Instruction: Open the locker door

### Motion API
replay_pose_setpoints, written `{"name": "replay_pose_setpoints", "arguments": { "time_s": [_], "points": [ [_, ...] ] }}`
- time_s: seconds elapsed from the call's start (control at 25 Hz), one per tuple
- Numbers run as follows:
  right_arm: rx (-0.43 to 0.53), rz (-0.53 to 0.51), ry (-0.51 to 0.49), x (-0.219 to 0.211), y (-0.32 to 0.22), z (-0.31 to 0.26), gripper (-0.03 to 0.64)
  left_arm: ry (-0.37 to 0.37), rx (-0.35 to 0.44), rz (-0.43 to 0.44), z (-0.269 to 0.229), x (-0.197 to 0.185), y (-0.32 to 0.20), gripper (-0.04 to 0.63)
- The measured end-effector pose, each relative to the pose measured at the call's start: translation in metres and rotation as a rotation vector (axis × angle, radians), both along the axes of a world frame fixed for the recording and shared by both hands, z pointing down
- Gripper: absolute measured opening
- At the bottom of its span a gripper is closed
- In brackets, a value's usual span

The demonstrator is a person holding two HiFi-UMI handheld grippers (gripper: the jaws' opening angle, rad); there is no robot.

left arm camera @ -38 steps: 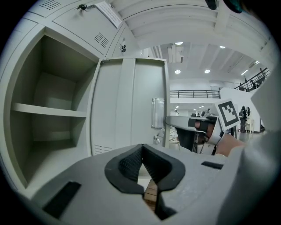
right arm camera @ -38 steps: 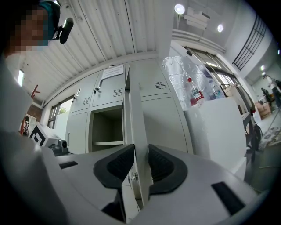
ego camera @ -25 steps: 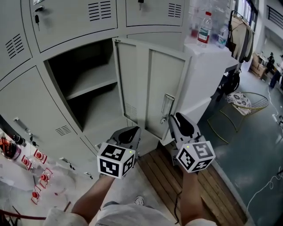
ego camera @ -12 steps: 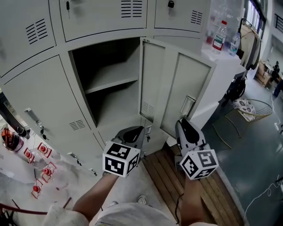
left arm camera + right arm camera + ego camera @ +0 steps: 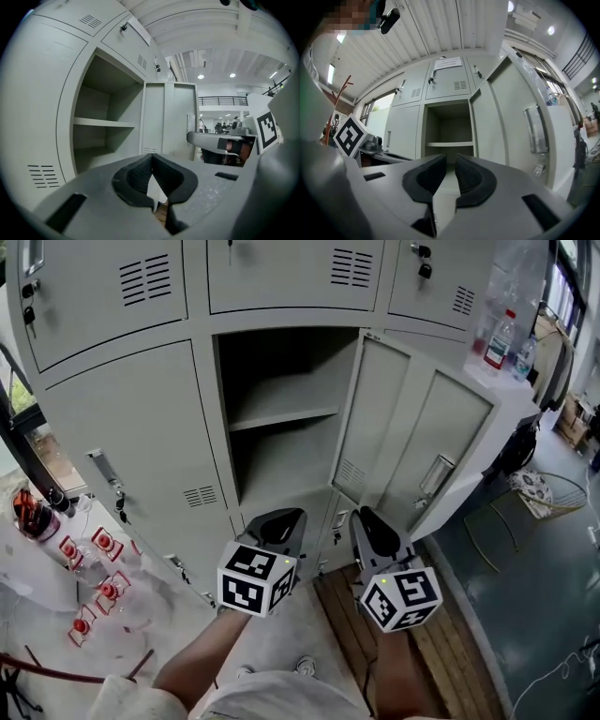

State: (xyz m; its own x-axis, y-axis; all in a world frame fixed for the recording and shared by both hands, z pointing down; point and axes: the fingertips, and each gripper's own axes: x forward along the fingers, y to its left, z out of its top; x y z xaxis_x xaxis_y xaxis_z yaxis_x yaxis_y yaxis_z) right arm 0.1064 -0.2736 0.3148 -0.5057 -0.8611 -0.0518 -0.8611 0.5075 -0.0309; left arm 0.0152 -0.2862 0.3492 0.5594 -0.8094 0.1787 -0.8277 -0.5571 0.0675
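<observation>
Locker door (image 5: pixel 412 442) stands wide; right gripper (image 5: pixel 364 517), clear, closing empty.

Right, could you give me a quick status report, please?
Left gripper shut, empty. Right gripper jaws closing, nothing between. Locker door wide open, compartment empty. Nothing in the way.

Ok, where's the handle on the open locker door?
Head view, right of centre: the handle is on the swung-open door, near its free edge, right of the open compartment.
</observation>
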Motion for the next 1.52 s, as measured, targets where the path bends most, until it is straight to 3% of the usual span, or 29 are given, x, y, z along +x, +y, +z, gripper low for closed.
{"name": "replay_pose_setpoints", "arguments": {
  "time_s": [0.32, 0.68, 1.52],
  "points": [
    [-0.024, -0.097, 0.025, -0.067, 0.005, 0.010, 0.037, 0.019, -0.002, -0.078, 0.004, -0.050, 0.005, 0.006],
    [-0.050, -0.155, 0.054, -0.111, 0.013, 0.020, 0.005, 0.025, 0.000, -0.119, 0.007, -0.081, 0.014, 0.006],
    [-0.043, -0.182, 0.054, -0.125, 0.011, 0.021, 0.005, 0.020, 0.009, -0.126, 0.007, -0.091, 0.015, 0.006]
  ]
}}
